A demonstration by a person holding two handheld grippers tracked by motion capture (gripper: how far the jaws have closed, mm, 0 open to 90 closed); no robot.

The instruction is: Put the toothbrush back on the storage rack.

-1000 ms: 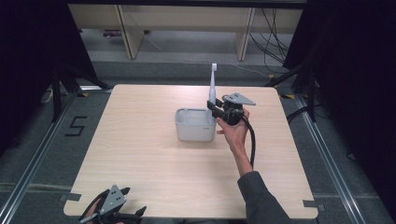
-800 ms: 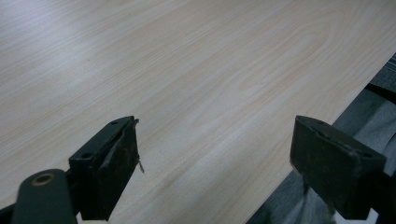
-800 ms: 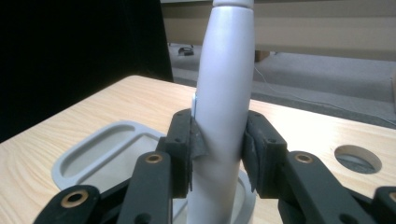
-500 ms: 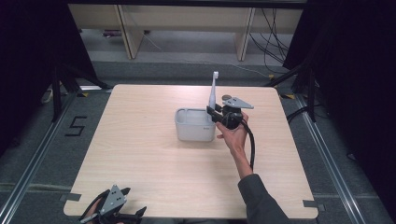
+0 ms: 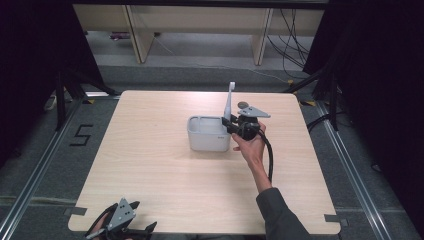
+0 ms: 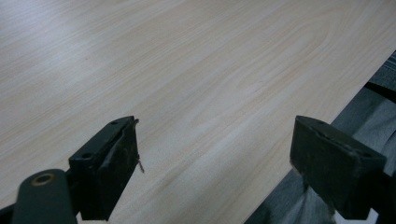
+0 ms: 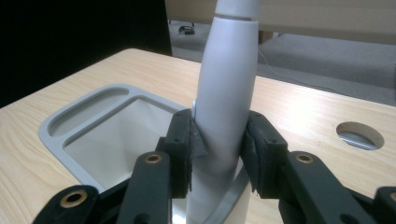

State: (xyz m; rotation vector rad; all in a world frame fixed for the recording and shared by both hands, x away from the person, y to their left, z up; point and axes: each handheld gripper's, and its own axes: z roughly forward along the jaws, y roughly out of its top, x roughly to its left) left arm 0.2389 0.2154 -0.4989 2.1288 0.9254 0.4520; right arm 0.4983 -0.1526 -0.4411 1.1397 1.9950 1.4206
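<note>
A white electric toothbrush (image 5: 229, 102) stands upright at the right edge of a grey holder box (image 5: 209, 133) in the middle of the table. My right gripper (image 5: 229, 123) is shut on the toothbrush handle (image 7: 225, 98), its lower end reaching down just inside the grey holder box (image 7: 93, 135) at its rim. My left gripper (image 5: 145, 229) rests at the table's near-left edge, open, with nothing between its fingers (image 6: 114, 158) above bare wood.
The light wooden table (image 5: 165, 175) has a round cable hole (image 7: 360, 135) near the toothbrush, at the back right. Dark floor, metal rails and black curtains surround it. Wooden furniture legs and cables stand behind.
The right gripper has shifted slightly left and down with the toothbrush toward the holder's right rim. The left gripper has stayed put.
</note>
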